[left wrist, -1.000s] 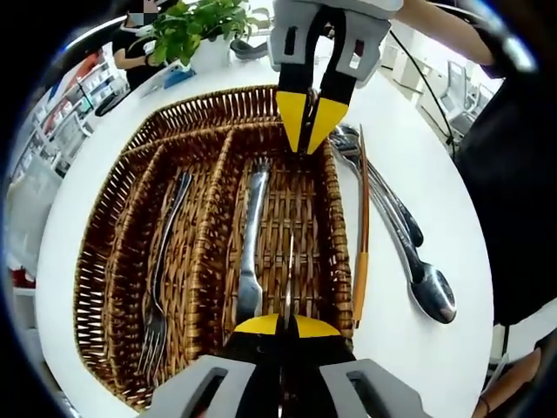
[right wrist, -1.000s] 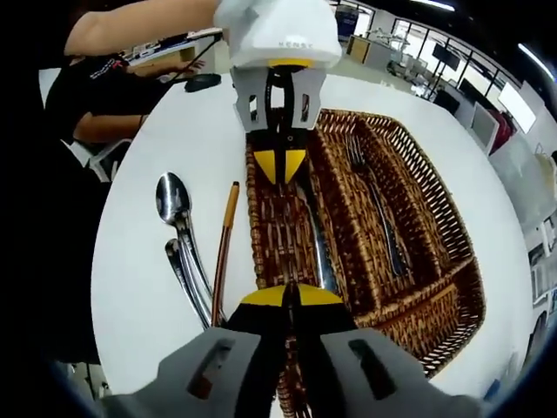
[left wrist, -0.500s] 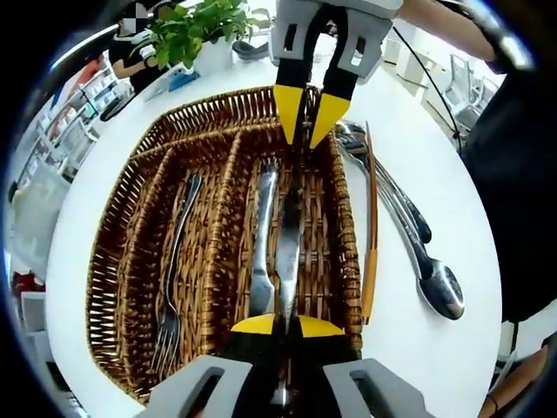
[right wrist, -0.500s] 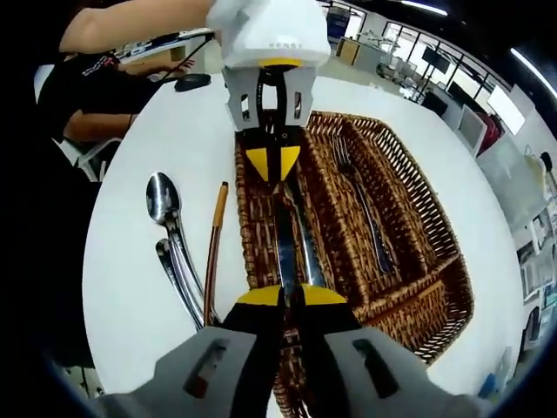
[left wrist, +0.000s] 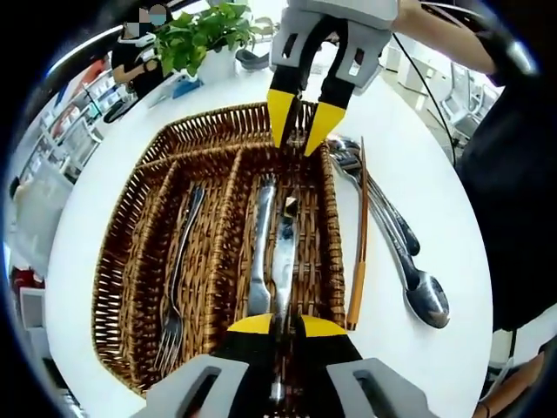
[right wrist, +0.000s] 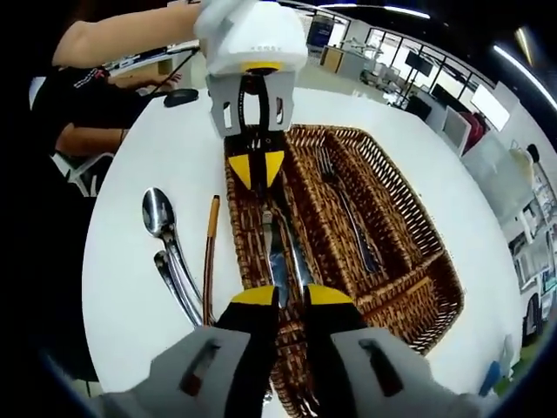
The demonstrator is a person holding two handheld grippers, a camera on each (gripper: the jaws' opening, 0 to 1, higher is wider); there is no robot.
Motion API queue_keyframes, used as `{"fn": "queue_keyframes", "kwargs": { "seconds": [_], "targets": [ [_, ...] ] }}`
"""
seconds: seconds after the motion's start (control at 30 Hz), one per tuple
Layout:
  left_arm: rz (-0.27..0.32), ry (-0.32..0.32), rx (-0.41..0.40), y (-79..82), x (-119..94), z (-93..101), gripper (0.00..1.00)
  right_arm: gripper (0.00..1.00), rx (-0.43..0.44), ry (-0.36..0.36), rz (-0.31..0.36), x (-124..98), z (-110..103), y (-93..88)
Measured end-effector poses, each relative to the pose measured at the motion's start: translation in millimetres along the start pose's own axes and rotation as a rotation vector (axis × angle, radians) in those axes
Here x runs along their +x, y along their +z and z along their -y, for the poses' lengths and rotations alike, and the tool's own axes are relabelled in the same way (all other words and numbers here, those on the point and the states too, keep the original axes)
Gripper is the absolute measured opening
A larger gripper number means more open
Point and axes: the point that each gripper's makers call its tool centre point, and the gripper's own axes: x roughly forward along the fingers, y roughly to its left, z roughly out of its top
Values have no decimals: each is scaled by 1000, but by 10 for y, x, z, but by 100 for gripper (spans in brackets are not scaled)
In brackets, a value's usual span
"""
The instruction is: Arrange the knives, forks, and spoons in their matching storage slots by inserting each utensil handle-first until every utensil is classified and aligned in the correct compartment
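the knife [left wrist: 284, 252] lies in the rightmost slot of the wicker tray [left wrist: 130, 235], beside another knife [left wrist: 259, 248], long axis 12 to 6 in the left gripper view. left gripper [left wrist: 277, 326] looks pinched on its near end, probably the handle. right gripper [right wrist: 291, 296] stands parted, nothing between. best move imo: lower it flat, parallel to its neighbour, then let go. spoons [left wrist: 409, 261] and chopsticks [left wrist: 359, 244] wait on the table at 3.
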Motion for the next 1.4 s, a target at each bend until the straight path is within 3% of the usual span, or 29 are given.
{"fn": "queue_keyframes", "kwargs": {
  "seconds": [0.3,0.63,0.73,0.87,1.4],
  "targets": [
    [67,99,-52,136,-188,-123,18,22,77,-72,29,-117,60,19],
    [142,150,-151,174,-314,-83,31,37,184,-137,96,-259,105,41],
    [191,163,-234,199,-340,-61,39,41,224,-159,126,-309,115,48],
    [220,177,-242,195,-364,-17,45,46,279,-212,188,-397,160,74],
    [422,269,-438,277,-555,109,62,72,370,-254,275,-577,47,62]
  ]
}}
